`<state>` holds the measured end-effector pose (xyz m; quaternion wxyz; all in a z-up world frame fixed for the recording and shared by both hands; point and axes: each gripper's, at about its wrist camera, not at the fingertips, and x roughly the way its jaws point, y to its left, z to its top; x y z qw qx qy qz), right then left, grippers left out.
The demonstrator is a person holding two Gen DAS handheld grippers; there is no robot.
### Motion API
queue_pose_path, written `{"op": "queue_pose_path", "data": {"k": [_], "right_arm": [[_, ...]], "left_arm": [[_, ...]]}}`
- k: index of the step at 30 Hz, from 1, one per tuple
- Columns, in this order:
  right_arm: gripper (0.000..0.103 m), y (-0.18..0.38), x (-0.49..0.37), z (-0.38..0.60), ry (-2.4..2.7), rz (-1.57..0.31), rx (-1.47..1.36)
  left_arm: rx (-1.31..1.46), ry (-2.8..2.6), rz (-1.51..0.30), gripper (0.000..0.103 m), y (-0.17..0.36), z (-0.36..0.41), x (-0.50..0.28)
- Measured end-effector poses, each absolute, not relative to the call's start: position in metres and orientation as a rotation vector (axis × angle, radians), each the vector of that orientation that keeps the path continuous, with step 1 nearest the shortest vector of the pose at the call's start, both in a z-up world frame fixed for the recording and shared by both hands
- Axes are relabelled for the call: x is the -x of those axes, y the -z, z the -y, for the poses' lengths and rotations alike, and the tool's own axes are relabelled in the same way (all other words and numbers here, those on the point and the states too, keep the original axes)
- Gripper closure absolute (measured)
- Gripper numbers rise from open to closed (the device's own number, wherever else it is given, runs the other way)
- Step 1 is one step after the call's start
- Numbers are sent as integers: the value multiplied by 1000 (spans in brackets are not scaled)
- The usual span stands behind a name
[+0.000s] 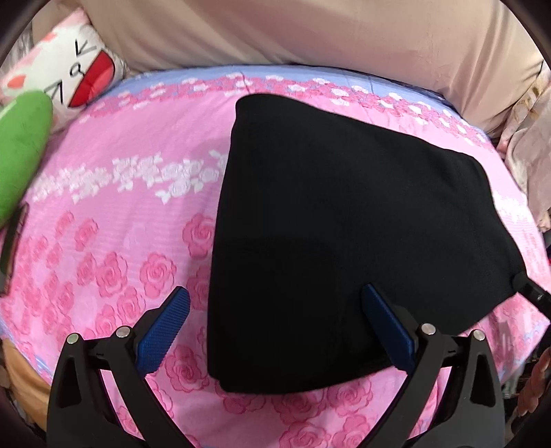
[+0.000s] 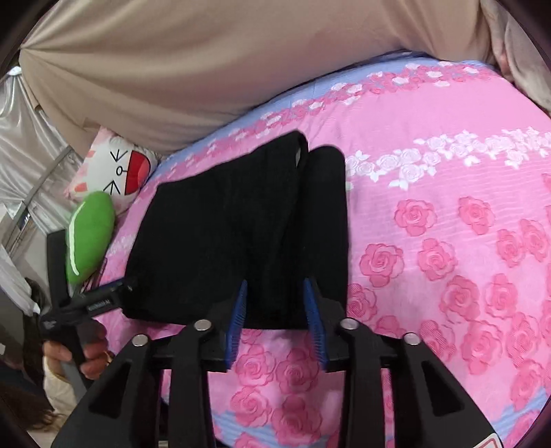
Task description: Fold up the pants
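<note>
The black pants (image 1: 344, 213) lie folded flat on the pink rose bedsheet (image 1: 120, 213). My left gripper (image 1: 275, 299) hangs over their near left corner, its blue pads wide apart and pressing on nothing. In the right wrist view the pants (image 2: 224, 224) show a wide part and a narrower strip on the right. My right gripper (image 2: 277, 291) stands at their near edge, jaws apart, with flat cloth between the pads but not pinched. The right gripper's tip (image 1: 530, 293) sits by the pants' right corner. A hand (image 2: 89, 355) holds the left gripper (image 2: 103, 298) at the left corner.
A white cartoon cushion (image 1: 69, 69) and a green plush (image 1: 20, 155) lie at the far left of the bed. Beige fabric (image 1: 310, 31) hangs behind the bed. The sheet (image 2: 447, 241) runs wide to the right of the pants. The bed's near edge (image 2: 268, 430) is just below my grippers.
</note>
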<state>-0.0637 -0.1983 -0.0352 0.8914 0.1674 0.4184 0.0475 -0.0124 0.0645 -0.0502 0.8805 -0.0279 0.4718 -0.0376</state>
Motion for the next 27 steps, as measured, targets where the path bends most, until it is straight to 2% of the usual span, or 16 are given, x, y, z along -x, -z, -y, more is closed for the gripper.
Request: {"op": "queue_pose_path", "data": {"k": [2, 5, 10, 12, 17, 27], "right_arm": [[40, 24, 68, 199, -53, -847, -304], [31, 25, 66, 208, -52, -845, -329], [30, 55, 49, 224, -137, -933, -503], [24, 62, 44, 223, -178, -950, -560], [16, 68, 27, 213, -183, -978, -529], [14, 70, -6, 200, -168, -978, -461]], "left_arm": [[146, 151, -1009, 5, 55, -76, 14], [265, 238, -1053, 5, 67, -88, 11], [265, 285, -1024, 5, 66, -82, 8], [257, 300, -1029, 5, 67, -77, 3], [245, 276, -1040, 5, 68, -67, -12], [190, 195, -1054, 5, 68, -49, -33]]}}
